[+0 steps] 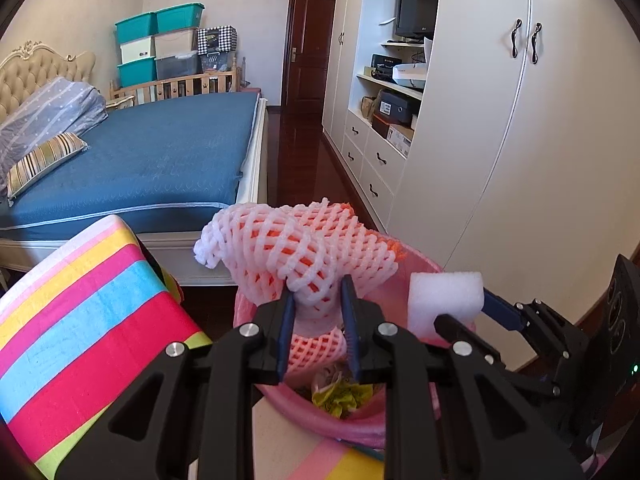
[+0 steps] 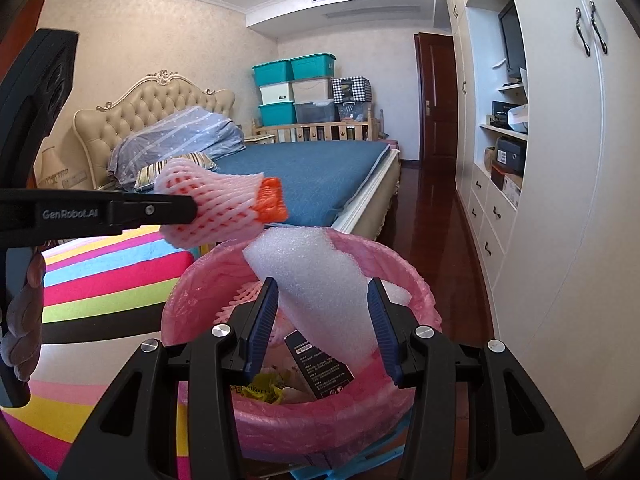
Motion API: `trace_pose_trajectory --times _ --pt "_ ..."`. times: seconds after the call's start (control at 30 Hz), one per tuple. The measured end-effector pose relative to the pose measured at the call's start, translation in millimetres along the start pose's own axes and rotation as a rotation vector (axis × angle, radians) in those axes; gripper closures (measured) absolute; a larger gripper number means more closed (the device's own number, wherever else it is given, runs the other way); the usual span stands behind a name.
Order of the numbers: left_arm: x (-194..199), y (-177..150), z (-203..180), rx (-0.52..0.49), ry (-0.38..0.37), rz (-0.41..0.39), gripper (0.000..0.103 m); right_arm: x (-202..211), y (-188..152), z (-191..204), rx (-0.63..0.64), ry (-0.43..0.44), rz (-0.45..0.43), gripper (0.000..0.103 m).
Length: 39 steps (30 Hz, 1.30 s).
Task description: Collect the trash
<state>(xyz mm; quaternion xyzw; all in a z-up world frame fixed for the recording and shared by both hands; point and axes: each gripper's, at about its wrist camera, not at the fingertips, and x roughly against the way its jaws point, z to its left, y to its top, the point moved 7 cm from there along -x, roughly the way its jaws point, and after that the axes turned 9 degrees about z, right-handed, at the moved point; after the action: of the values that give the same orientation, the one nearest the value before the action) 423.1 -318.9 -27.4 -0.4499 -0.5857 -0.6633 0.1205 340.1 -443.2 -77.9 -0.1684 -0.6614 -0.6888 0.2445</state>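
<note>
My left gripper (image 1: 318, 296) is shut on a white-pink foam fruit net (image 1: 296, 244) with something orange inside, held above the far rim of the pink-bagged bin (image 1: 280, 396). In the right wrist view that net (image 2: 216, 200) hangs left of the bin (image 2: 304, 420), pinched by the left gripper (image 2: 192, 210). My right gripper (image 2: 323, 284) is shut on a white foam block (image 2: 320, 268) over the bin's mouth. The foam block (image 1: 444, 300) and the right gripper (image 1: 468, 314) also show at the right of the left wrist view. Inside the bin lie a yellow wrapper (image 2: 264, 388), a black leaflet (image 2: 320, 368) and another foam net (image 2: 244, 296).
A bright striped cloth (image 1: 80, 300) covers the surface left of the bin. Beyond it stands a bed with a blue mattress (image 1: 160, 160). White wardrobes (image 1: 520, 160) line the right side, with dark wood floor (image 1: 304, 148) between. A hand (image 2: 24, 320) holds the left gripper's handle.
</note>
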Motion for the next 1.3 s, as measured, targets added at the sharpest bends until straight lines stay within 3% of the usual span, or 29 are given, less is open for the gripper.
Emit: trace_pose_trajectory --times 0.13,0.17,0.2,0.23,0.27,0.4,0.57,0.77,0.93,1.07,1.13,1.3 --pt "-5 1 -2 -0.002 -0.055 0.008 0.077 -3 0 1 0.012 0.012 -0.007 0.055" --pt "-6 1 -3 -0.005 -0.068 0.007 0.071 -2 -3 4 0.023 0.021 -0.016 0.050" --pt "-6 1 -3 -0.007 -0.068 0.005 0.053 -2 -4 6 0.032 0.028 -0.018 0.038" --pt "-6 1 -2 -0.006 -0.060 0.000 0.044 -2 -6 6 0.036 0.026 -0.020 0.019" --pt "-3 1 -1 -0.001 -0.054 -0.015 0.033 1 -8 5 0.033 0.021 -0.026 0.017" --pt "10 -5 5 -0.025 -0.007 -0.043 0.024 18 -17 0 0.008 0.013 -0.043 0.017" --pt "41 -22 15 -0.080 0.118 -0.116 0.008 58 -27 -1 -0.040 0.005 -0.068 0.017" --pt "107 -48 18 -0.132 0.271 -0.270 0.005 104 -33 14 -0.045 -0.052 -0.059 0.017" --pt "149 -77 15 -0.152 0.339 -0.340 0.005 134 -38 29 -0.059 -0.078 -0.051 0.016" --pt "162 -107 12 -0.134 0.300 -0.325 0.005 145 -48 39 -0.039 -0.089 -0.026 0.015" --pt "164 -121 13 -0.115 0.258 -0.315 0.005 148 -54 44 -0.038 -0.095 -0.011 0.007" --pt "161 -145 12 -0.097 0.210 -0.276 0.005 152 -61 50 -0.037 -0.089 -0.002 0.007"
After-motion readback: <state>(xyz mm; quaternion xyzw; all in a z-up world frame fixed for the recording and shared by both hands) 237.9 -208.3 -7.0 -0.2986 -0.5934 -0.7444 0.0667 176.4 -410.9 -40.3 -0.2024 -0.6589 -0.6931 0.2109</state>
